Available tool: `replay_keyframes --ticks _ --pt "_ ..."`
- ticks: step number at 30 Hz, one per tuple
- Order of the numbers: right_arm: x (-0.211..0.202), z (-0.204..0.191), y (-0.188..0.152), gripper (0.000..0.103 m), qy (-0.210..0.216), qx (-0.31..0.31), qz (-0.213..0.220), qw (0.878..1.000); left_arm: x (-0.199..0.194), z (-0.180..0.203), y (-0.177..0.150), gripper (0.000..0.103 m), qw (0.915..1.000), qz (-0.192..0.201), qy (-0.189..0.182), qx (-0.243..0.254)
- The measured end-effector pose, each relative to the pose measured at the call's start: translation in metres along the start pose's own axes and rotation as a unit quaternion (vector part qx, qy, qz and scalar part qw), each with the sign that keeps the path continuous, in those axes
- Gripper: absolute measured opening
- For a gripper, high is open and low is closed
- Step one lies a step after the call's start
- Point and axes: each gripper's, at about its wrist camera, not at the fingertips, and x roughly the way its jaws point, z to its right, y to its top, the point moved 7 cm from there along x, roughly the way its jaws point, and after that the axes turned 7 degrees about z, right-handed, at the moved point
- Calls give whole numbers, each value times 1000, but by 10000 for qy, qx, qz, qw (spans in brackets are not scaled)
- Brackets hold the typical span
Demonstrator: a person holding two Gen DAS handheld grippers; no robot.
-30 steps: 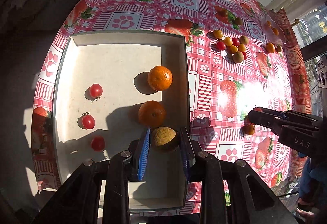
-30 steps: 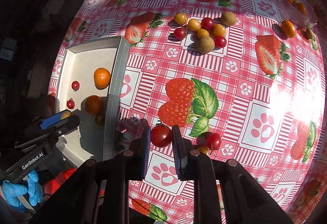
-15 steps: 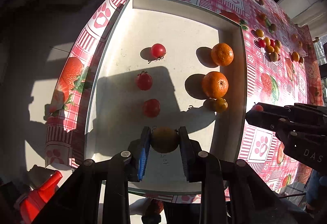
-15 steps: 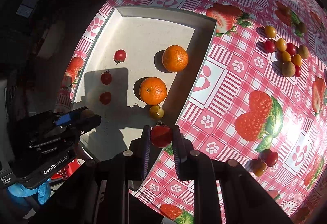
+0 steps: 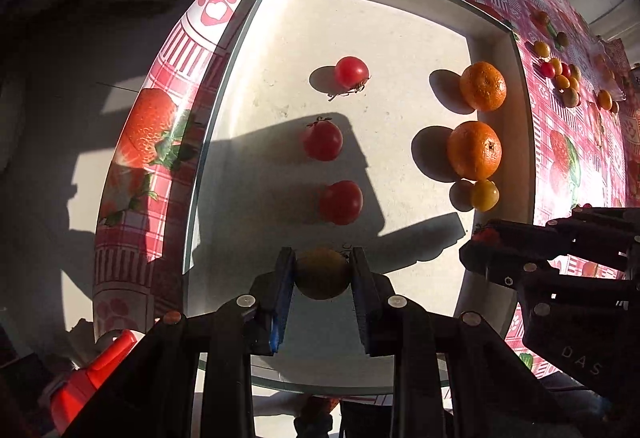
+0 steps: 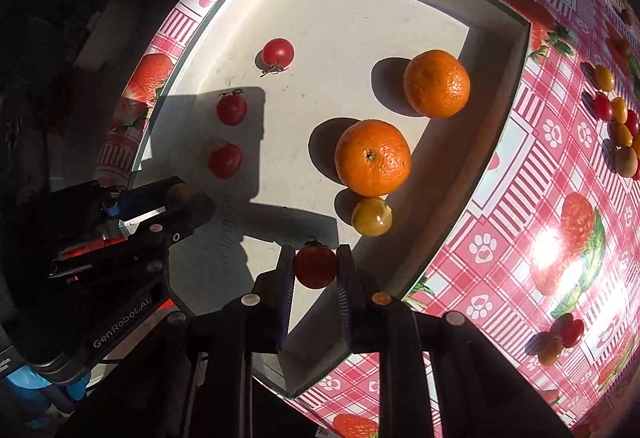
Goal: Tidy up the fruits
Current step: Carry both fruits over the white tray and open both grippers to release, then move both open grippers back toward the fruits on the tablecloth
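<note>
Two grippers hang over a white tray that rests on a surface covered in a red checked cloth with strawberry and paw prints.

Left gripper: fingers nearly closed, clamped on a round brownish-yellow fruit at the lower centre of the left wrist frame, above the near end of the tray floor. This fruit is close to spherical; no long axis can be determined.

Right gripper: fingers fully closed on a red cherry tomato, held over the near right part of the tray. Its dark stem points toward the top of the right wrist frame.

Tray contents:
- Three red tomatoes in a column left of centre. The stem of the uppermost points toward the lower edge of the frame; that of the middle one points toward the upper left.
- Two mandarins along the right wall, one above the other. The lower one shows its stem scar facing the camera.
- One small yellow tomato touching the lower mandarin.

View differences: only the right wrist view shows a small fruit pair on the cloth at lower right. Only the left wrist view shows an orange-red object at lower left, below the surface edge. Both views show a cluster of small fruits at the right edge.
</note>
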Motion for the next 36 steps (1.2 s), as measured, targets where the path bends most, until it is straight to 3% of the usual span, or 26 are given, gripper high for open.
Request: replay_keyframes --ticks 16,18,19,20,21,27,36 --pt "23 1 -2 25 -70 37 -232 9997 19 -7 -1 30 9997 -192 172 29" --pt "24 4 -1 33 -5 63 -242 9997 23 -7 -1 34 9996 -226 173 46" --pt "23 3 -1 39 43 64 -250 9997 24 -6 0 54 9995 -239 187 47" --pt "23 3 0 48 61 60 -250 9997 23 -9 0 67 9989 -203 413 40" --pt "21 2 1 50 -26 51 -241 9997 22 -13 1 72 9985 -150 534 28" --pt "3 -3 13 83 282 350 4 9990 21 -24 7 73 9989 -203 382 -194" --pt "-44 33 13 84 -12 693 523 9962 1 6 33 73 9991 41 328 259"
